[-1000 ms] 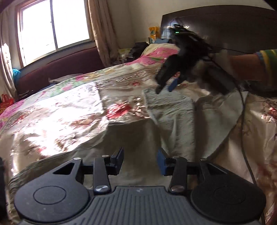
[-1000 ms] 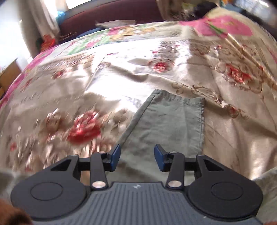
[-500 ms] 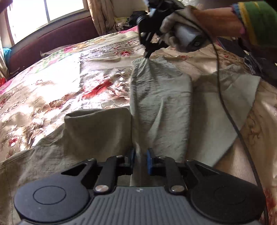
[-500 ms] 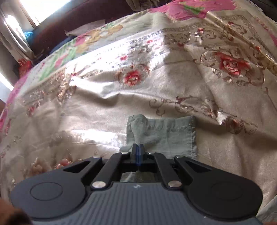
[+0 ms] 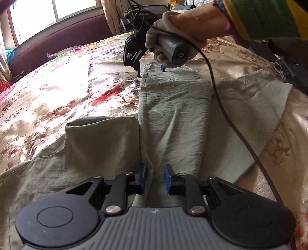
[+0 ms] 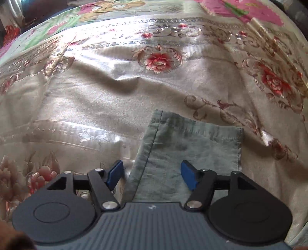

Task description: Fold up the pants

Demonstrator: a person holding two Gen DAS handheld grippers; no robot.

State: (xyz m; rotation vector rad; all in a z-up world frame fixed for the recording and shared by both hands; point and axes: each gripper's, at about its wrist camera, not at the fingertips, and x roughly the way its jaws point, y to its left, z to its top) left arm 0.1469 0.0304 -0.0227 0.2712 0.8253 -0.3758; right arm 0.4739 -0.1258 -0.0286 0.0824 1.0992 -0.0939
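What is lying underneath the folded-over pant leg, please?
The pant leg lies over the rest of the pants, which rest on the floral bedspread. Whatever the leg covers directly is hidden.

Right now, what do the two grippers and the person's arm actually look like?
Both the left gripper and right gripper have black linkage arms, blue finger pads, silver pivot screws and a ribbed grey body. A black cable trails from the right one. The gloved hand shows a green and yellow sleeve.
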